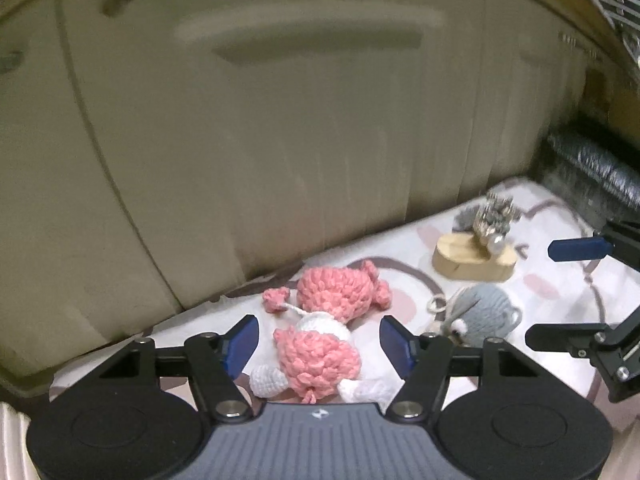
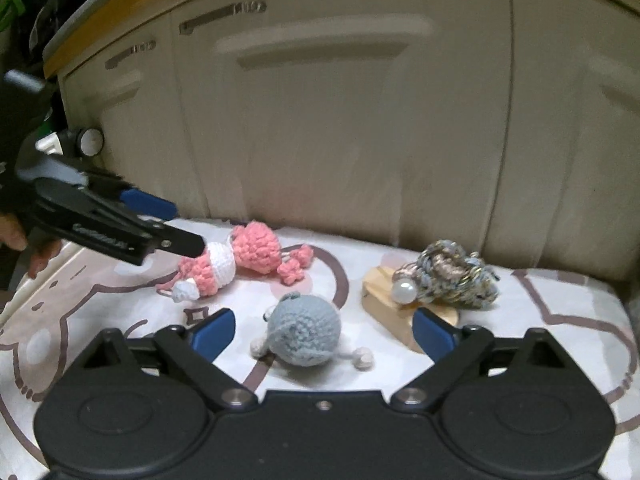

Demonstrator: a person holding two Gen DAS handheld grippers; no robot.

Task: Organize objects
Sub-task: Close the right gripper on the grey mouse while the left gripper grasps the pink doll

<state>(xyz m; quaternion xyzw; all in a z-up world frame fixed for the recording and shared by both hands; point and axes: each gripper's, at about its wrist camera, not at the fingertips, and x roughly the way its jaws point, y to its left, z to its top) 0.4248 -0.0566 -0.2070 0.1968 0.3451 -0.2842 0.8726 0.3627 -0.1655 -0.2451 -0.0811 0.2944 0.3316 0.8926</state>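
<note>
A pink and white crochet doll [image 1: 320, 328] lies on the patterned cloth [image 1: 400, 248], between the fingers of my left gripper [image 1: 320, 340]. A small gap shows on each side of the doll, so the pads are not pressing on it. A grey-blue crochet toy [image 2: 304, 332] lies between the fingers of my right gripper [image 2: 322, 328], which stands wide open and clear of it. The right wrist view shows the left gripper [image 2: 184, 226] reaching over the pink doll [image 2: 224, 264] from the left. In the left wrist view, the grey toy [image 1: 480, 312] and the right gripper [image 1: 544, 293] are at the right.
A wooden block [image 2: 384, 300] carries a pearl and a multi-coloured yarn piece [image 2: 452, 276] at the right of the cloth [image 2: 560, 320]. Cream cabinet doors [image 2: 340, 140] rise close behind. A dark corrugated hose [image 1: 592, 168] lies at the far right. A person's hand [image 2: 16, 236] holds the left gripper.
</note>
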